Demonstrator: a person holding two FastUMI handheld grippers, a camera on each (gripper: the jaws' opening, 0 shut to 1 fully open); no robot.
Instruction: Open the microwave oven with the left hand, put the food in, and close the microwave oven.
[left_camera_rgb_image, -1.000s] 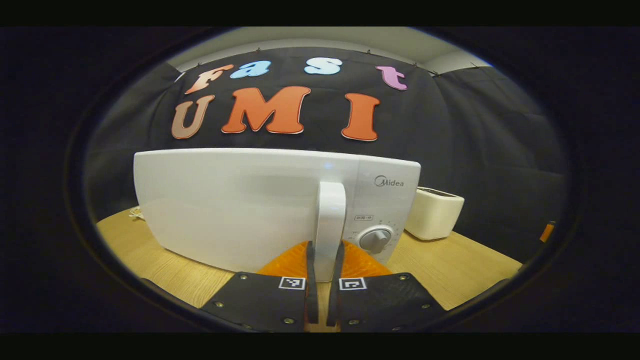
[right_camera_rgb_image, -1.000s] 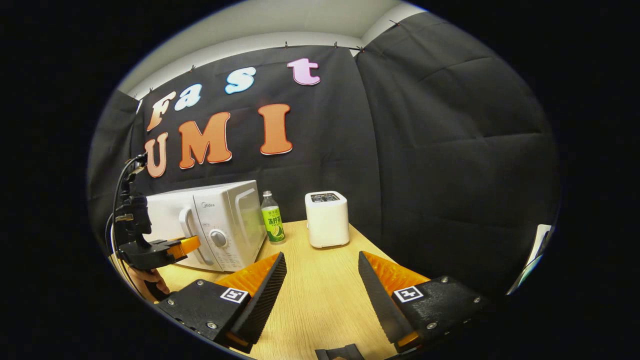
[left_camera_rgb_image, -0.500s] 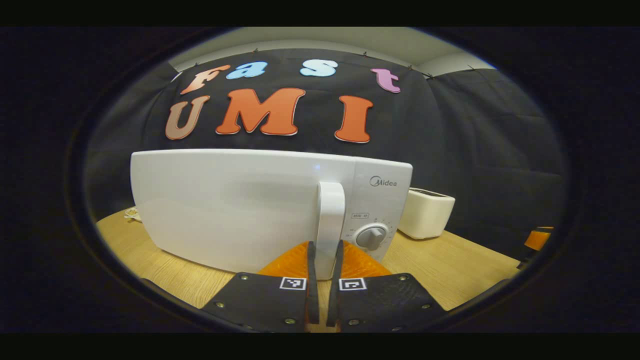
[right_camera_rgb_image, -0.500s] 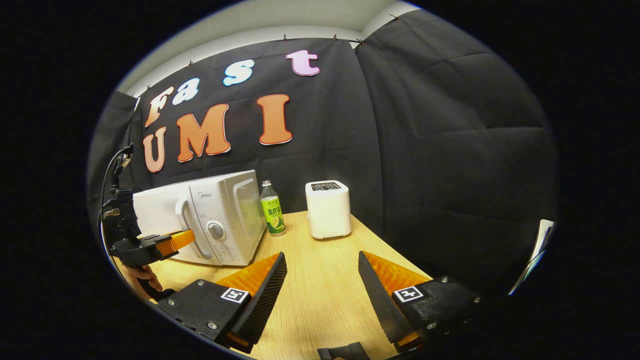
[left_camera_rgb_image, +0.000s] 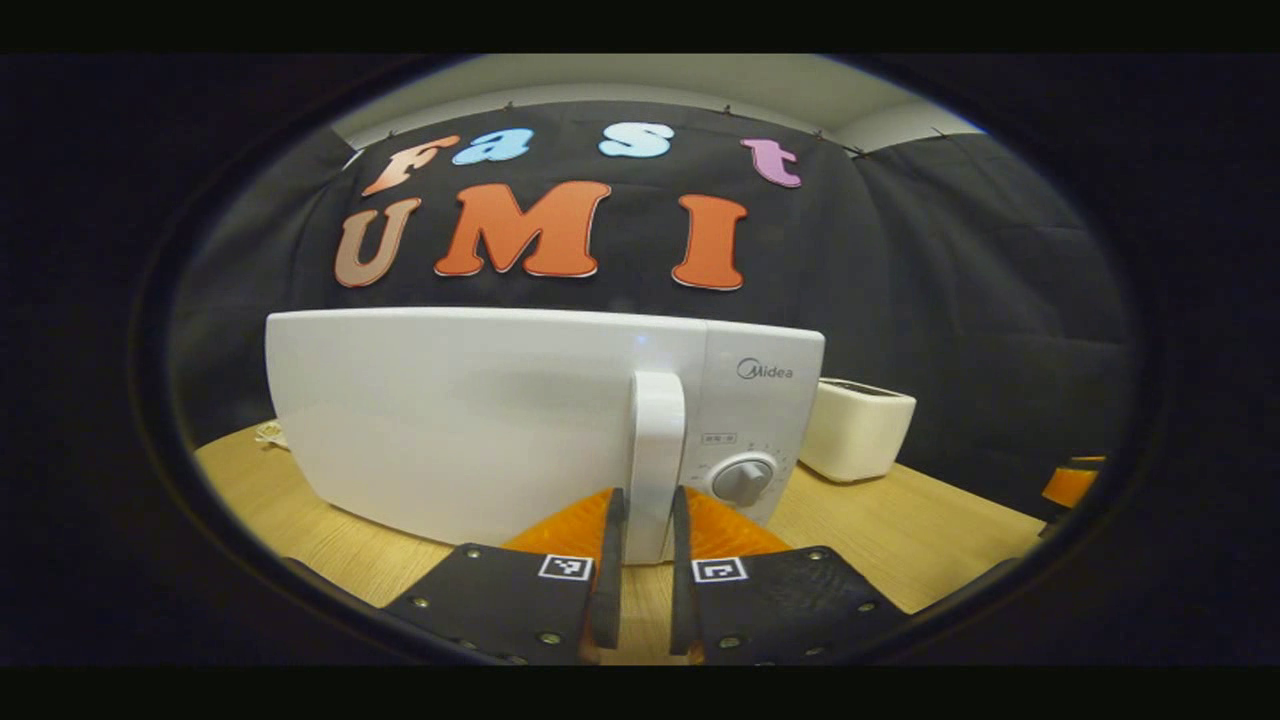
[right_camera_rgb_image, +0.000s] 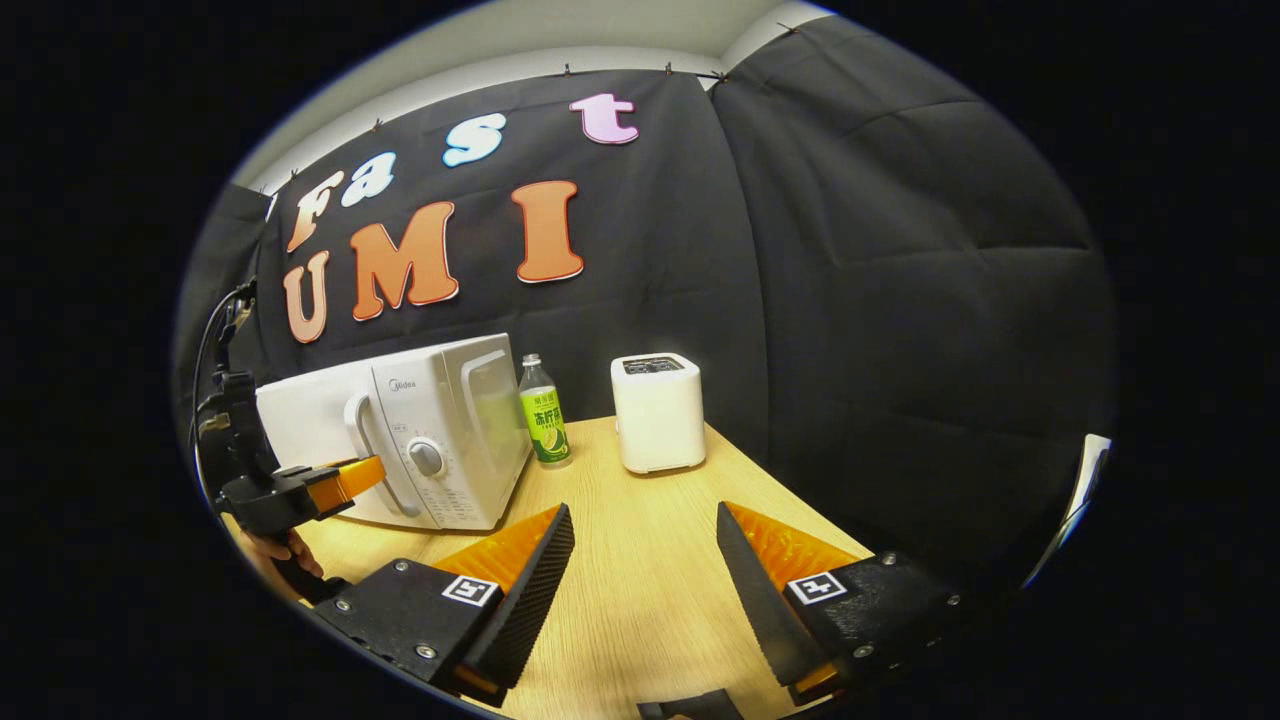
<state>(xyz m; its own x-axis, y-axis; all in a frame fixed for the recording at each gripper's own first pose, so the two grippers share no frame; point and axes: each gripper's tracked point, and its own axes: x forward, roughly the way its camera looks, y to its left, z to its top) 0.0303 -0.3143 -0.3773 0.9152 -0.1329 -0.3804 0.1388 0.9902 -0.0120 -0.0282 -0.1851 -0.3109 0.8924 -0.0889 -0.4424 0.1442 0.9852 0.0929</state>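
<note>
- A white microwave oven (left_camera_rgb_image: 480, 420) is seen straight ahead in the left gripper view, standing on a light wooden table (left_camera_rgb_image: 900, 540) with its door shut.
- The brand name "Midea" is printed at the top of the control panel, above a small label too small to be read and a round dial (left_camera_rgb_image: 742, 481).
- The upright white door handle (left_camera_rgb_image: 657, 450) is flanked by the left gripper (left_camera_rgb_image: 640, 560); its fingers are set narrowly apart, one on each side of the handle's lower end, and whether they press on it cannot be told.
- In the right gripper view, the right gripper (right_camera_rgb_image: 640, 590) is held wide open over the table, with nothing between its fingers.
- A bottle (right_camera_rgb_image: 542, 425) with a green label, whose writing cannot be made out, is seen just beside the microwave oven.
- A white toaster (right_camera_rgb_image: 657, 412) is placed near the bottle, apart from it.
- A hand (right_camera_rgb_image: 285, 550) is seen beneath the far-off left gripper.
</note>
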